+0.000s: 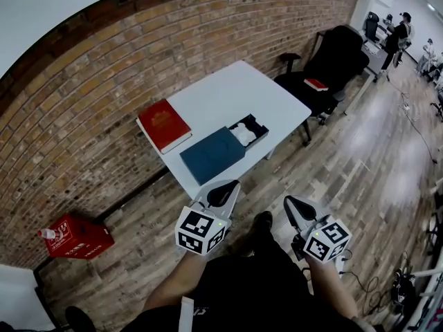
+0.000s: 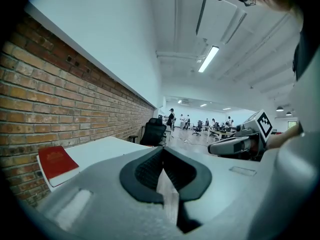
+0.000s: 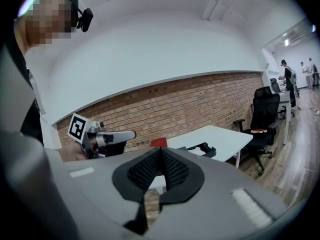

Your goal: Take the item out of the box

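Now, short of the smooth white table (image 1: 235,92), the left gripper (image 1: 223,194) and right gripper (image 1: 294,209) hover with ribbed black jaws pressed together, empty. The lumpy white item (image 1: 243,135) sits inside the open black rectangular box (image 1: 257,124), beside a flat teal lid (image 1: 213,155) and a red book (image 1: 164,124).

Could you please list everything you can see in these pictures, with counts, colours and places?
table: one, white, against the brick wall
book: one, red, on the table, left of the lid
lid: one, dark blue, flat on the table against the box
box: one, black, open, on the table
item: one, white, inside the box
chair: one, black, beyond the table
crate: one, red, on the floor by the wall
people: several, far back right
left claw: one, grey, shut, empty
right claw: one, grey, shut, empty
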Tool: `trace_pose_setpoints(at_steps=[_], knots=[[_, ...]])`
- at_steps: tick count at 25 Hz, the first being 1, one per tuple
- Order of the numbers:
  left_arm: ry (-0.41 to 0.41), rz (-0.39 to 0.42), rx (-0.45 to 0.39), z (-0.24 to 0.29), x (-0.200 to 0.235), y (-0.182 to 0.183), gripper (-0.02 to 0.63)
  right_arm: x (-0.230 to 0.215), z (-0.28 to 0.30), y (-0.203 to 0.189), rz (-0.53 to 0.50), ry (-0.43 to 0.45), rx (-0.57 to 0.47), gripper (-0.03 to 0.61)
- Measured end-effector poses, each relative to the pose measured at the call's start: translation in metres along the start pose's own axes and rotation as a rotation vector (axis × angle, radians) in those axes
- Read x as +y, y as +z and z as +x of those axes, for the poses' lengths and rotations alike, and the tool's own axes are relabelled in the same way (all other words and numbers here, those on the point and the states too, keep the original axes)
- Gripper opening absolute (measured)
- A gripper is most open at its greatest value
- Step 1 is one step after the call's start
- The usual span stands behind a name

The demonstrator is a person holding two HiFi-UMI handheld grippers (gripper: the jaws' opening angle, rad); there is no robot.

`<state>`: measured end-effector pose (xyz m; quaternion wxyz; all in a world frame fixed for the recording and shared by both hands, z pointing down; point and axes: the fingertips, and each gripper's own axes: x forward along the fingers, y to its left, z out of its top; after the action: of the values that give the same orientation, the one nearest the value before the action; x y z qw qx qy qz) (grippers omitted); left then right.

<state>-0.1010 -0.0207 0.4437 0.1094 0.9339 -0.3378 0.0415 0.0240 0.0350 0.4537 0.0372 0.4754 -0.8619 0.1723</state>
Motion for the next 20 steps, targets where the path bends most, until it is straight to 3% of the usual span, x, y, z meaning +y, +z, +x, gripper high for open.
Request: trace_pose_setpoints(at_steps=[8, 20], knots=[[0.047, 0.010, 0.063, 0.056, 0.031, 0.001, 0.006, -0.053, 0.044, 0.009, 0.038, 0.061, 0.012, 0.000], [0.121, 0.014, 0.116, 0.182, 0.064, 0.028, 0.006, -0.186, 0.102, 0.036, 0.089, 0.139, 0.076, 0.000]])
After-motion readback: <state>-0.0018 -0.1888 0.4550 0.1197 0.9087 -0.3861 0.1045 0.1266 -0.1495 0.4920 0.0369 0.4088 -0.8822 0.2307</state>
